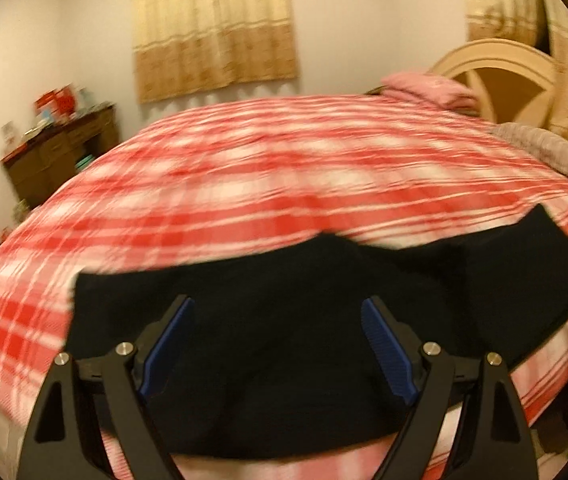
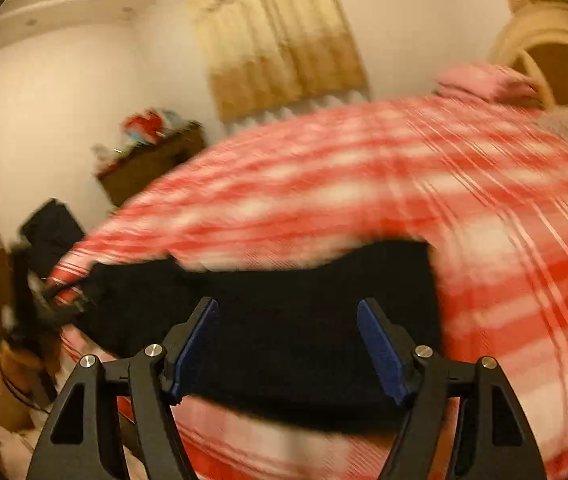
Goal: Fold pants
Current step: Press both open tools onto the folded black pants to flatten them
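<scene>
The pants (image 1: 284, 320), black and folded into a flat, wide bundle, are laid on the near edge of the bed (image 1: 268, 168), over a red-and-white plaid cover (image 1: 204, 200). In the right wrist view the same pants (image 2: 284, 300) are seen across the lower middle, with the cover (image 2: 484, 220) spread behind and to the right. Both views are smeared by motion blur, so the folds cannot be made out.

The left gripper (image 1: 278, 306) is held above the pants with its blue-padded fingers (image 1: 172, 340) set wide apart; nothing is gripped between them. The right gripper (image 2: 288, 308) is likewise held over the dark cloth, its fingers (image 2: 380, 344) spread fairly wide and no cloth is pinched by the pads. At the left edge of the right wrist view the left gripper (image 2: 44, 304) is glimpsed, blurred, beside the end of the pants.

A pink pillow (image 1: 428, 88) is seen at the far corner of the bed, before a pale headboard (image 1: 500, 76). A beige curtain (image 1: 212, 28) is hung on the back wall, and a dark wooden cabinet (image 1: 60, 156), cluttered on top, is placed to its left.
</scene>
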`<state>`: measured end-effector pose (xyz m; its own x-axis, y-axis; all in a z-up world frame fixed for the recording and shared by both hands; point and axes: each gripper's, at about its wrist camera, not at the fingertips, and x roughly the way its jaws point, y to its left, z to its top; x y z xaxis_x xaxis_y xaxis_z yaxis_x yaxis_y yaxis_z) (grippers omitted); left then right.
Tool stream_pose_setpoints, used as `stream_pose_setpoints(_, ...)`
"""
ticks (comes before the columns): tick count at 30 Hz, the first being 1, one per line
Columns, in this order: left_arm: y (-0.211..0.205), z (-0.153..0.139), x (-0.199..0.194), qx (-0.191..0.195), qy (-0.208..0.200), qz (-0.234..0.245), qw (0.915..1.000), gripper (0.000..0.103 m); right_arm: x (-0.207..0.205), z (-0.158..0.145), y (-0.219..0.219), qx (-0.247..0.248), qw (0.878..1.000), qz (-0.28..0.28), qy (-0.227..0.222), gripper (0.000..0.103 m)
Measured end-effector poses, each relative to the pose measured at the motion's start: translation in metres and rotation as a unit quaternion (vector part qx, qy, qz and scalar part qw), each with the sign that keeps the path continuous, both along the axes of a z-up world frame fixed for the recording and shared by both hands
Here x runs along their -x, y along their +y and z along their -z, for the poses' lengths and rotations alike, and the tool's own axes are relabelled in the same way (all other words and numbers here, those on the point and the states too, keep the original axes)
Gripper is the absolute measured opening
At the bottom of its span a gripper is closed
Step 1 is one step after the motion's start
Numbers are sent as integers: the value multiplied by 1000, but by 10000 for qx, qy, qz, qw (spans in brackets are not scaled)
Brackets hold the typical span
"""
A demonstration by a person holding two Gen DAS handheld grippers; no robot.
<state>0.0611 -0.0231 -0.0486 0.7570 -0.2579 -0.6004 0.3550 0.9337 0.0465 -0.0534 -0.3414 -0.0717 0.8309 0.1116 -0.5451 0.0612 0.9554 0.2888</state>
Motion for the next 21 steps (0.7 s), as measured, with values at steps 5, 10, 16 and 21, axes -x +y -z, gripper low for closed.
stream_pose_setpoints(5, -65, -10, 7, 242, 23, 696, 9973, 88, -2, 32, 0, 411, 9981, 208, 417, 73)
stream_pose_setpoints(10, -111, 15, 6, -142, 214, 841, 9961, 88, 15, -10, 12, 709, 9964, 244, -396, 73)
stream_pose_setpoints(16, -108, 39, 2, -131, 686, 713, 9950, 88, -28, -14, 0, 617, 9965, 523, -228, 73)
stream_pose_setpoints(21, -78, 25, 9, -337, 356, 519, 9974, 88, -63, 35, 4, 386, 9960, 738, 317, 74)
